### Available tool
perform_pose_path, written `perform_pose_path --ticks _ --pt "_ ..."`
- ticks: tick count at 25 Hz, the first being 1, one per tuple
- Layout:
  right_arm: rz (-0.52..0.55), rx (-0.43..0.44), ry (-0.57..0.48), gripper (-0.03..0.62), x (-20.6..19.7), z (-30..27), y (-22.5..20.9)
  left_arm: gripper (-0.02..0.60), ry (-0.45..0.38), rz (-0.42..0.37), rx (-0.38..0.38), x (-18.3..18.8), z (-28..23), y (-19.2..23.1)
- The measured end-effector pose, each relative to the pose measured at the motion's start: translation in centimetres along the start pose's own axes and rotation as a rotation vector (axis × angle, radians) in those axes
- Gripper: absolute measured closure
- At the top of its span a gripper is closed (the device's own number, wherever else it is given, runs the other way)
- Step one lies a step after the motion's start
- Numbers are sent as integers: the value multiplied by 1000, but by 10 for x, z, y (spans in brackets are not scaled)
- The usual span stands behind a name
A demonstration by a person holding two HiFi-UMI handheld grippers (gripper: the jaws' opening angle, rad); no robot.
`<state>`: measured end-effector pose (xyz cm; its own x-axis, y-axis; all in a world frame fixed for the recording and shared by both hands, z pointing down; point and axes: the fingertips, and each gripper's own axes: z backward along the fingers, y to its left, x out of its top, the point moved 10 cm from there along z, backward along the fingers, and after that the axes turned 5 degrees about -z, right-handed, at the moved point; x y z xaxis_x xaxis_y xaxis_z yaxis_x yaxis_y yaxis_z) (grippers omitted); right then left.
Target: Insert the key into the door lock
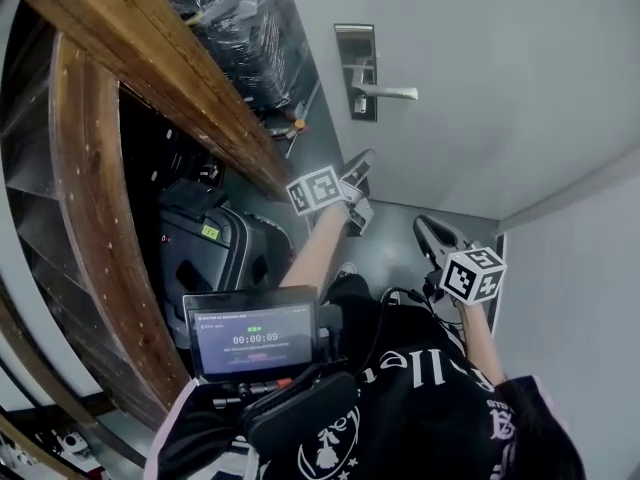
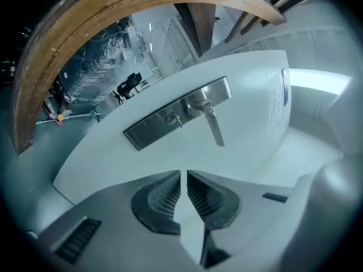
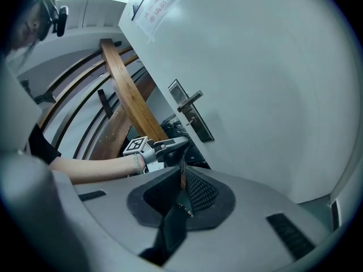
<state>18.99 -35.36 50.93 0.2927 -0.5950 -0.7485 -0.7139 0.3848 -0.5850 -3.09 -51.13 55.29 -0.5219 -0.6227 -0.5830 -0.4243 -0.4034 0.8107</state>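
Door (image 1: 500,78): white, fills the upper right of the head view; bears a paper notice (image 3: 161,4) near the top of the right gripper view.
Wooden rail (image 1: 140,43): brown, slants across the upper left of the head view.
Black case (image 1: 215,253): sits left of centre in the head view, below the rail.
Screen (image 1: 255,336): lit, lower centre of the head view, shows timer digits.
Lock plate (image 1: 355,53): steel, upright on the door at top centre of the head view.
Left gripper (image 2: 184,177): held at the middle of the head view, below the plate and apart from it; faces the plate, which lies at mid-frame in its own view. Jaws almost together, only a thin slit between the pads, nothing in it.
Right gripper (image 3: 181,181): lower right of centre in the head view, well apart from the plate. Jaws closed on the key.
Lever handle (image 1: 392,93): juts to the right from the plate.
Key (image 3: 182,175): thin brownish sliver, seen edge-on, pinched between the right gripper's pads at lower centre of that view; well apart from the lock plate, not inserted.
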Motion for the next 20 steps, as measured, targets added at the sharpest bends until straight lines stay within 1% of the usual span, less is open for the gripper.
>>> perform_pose_path --ticks 3,5,7,9,12,14,16,20 --pt "-6 31 27 557 -5 6 0 546 34 -38 6 -17 14 -16" --pt "-10 50 42 557 -9 8 0 553 58 -87 8 -26 24 -28" --pt "-11 69 49 557 -13 8 2 556 80 -152 9 -33 35 -41" --pt "-11 86 52 557 -17 8 7 557 99 -241 25 -36 51 -54" --pt "-17 99 51 557 -30 12 19 557 134 -396 58 -42 77 -72" --pt "-22 97 50 557 -41 17 29 557 159 -478 66 -49 96 -82" --pt "-27 89 49 557 -55 21 40 558 174 -550 65 -58 116 -91" --pt "-38 65 29 557 -86 27 70 560 198 -701 37 -76 165 -108"
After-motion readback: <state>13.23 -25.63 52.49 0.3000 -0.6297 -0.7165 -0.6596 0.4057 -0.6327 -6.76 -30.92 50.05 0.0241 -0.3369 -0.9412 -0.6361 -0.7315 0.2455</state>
